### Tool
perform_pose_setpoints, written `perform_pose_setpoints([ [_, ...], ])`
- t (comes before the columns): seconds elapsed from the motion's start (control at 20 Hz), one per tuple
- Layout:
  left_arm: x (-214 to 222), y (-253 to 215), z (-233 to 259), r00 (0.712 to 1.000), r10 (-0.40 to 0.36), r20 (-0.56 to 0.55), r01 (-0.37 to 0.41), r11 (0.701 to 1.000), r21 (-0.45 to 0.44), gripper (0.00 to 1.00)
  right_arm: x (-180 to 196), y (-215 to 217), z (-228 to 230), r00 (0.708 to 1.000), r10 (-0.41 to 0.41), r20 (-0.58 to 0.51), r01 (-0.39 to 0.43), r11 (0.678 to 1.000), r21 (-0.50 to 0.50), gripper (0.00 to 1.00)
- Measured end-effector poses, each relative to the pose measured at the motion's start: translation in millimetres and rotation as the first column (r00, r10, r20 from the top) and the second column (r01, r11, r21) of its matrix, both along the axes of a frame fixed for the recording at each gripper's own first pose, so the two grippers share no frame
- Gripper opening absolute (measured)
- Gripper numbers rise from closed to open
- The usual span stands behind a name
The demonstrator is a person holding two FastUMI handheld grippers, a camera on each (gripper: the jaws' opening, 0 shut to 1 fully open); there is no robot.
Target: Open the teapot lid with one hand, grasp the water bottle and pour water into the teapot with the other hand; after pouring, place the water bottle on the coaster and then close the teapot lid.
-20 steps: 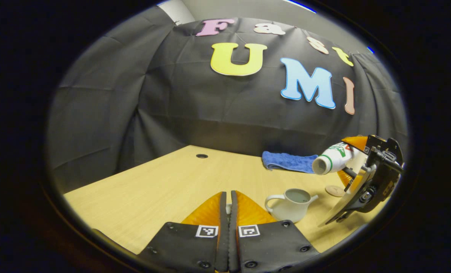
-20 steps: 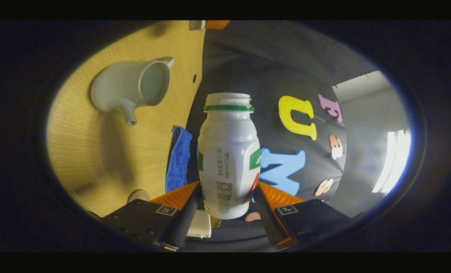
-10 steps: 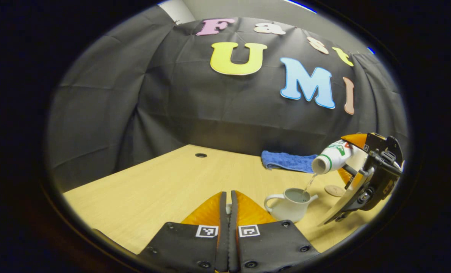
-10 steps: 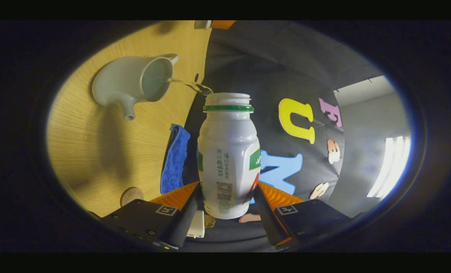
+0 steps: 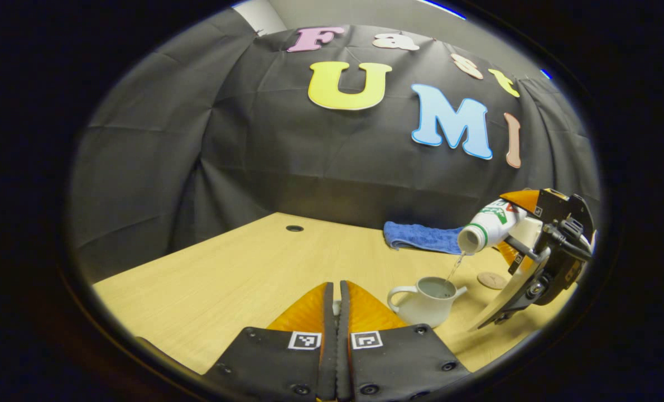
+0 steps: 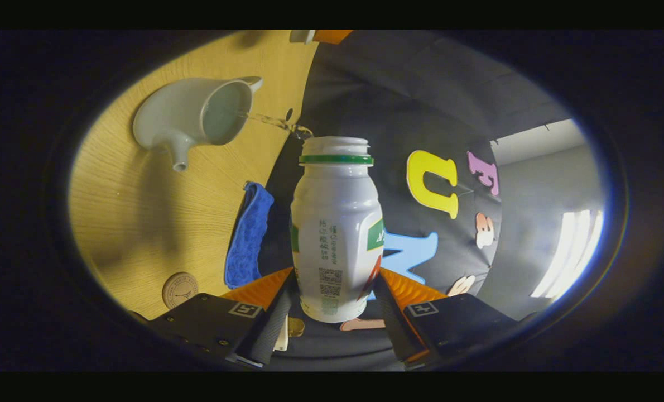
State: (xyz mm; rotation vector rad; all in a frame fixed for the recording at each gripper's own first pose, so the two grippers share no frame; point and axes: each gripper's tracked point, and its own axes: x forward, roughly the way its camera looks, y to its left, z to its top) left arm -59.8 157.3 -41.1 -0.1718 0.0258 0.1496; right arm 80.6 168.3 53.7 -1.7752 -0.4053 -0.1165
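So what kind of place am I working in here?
Looks like a staged recording booth, not a real kitchen: black cloth wall behind a bare wooden table, with just a teapot, blue towel and coaster as props, and the right gripper pouring from a water bottle.

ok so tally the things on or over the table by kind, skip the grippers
teapot: 1
bottle: 1
cloth: 1
coaster: 1
total: 4
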Motion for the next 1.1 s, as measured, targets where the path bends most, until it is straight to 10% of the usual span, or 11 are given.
perform_pose_setpoints([
  [1.1,1.9,-4.3,-4.8,1.000,-0.009,-0.010,0.009,1.000,-0.004,0.05,-1.4,11.3,17.7,0.997,0.051,0.060,-0.042,0.989,-0.143,0.79],
])
